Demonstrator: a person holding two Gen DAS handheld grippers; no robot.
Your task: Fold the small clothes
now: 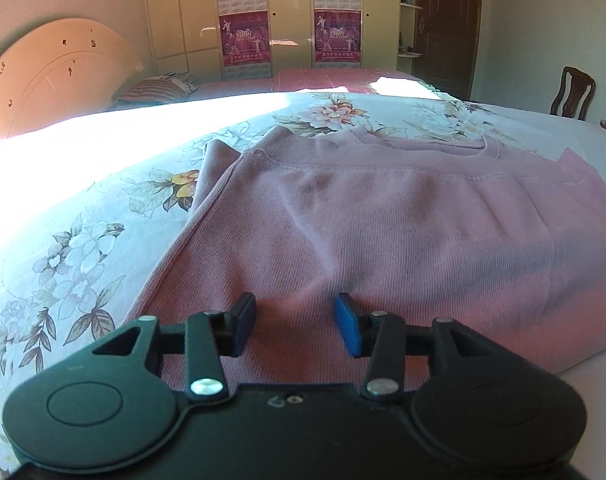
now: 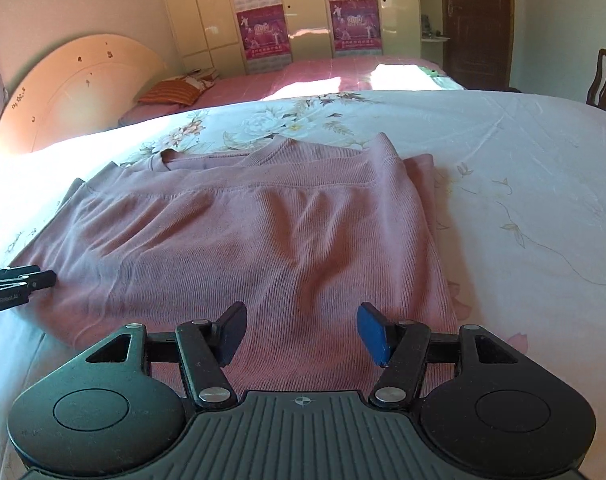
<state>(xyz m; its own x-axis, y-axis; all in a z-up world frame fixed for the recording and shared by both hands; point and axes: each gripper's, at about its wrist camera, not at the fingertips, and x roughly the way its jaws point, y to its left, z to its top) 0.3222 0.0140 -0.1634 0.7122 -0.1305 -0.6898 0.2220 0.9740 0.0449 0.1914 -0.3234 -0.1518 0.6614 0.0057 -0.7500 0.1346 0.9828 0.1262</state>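
Sweater (image 1: pixel 383 224), pink and folded over itself, lay flat on the floral bed (image 1: pixel 83 240), collar toward the far wardrobe (image 1: pixel 287 12). Your left gripper (image 1: pixel 295 322) hovered over its near hem, fingers (image 1: pixel 348 326) apart and gripping nothing. Your right gripper (image 2: pixel 301 332) hung likewise over the near edge, fingers (image 2: pixel 373 334) spread, cloth below them untouched.

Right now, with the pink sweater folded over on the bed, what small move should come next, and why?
Probably draw both grippers back. The pink sweater already lies doubled, hem near the collar, on the floral bedsheet. The left gripper and right gripper stand open with no cloth between their pads.
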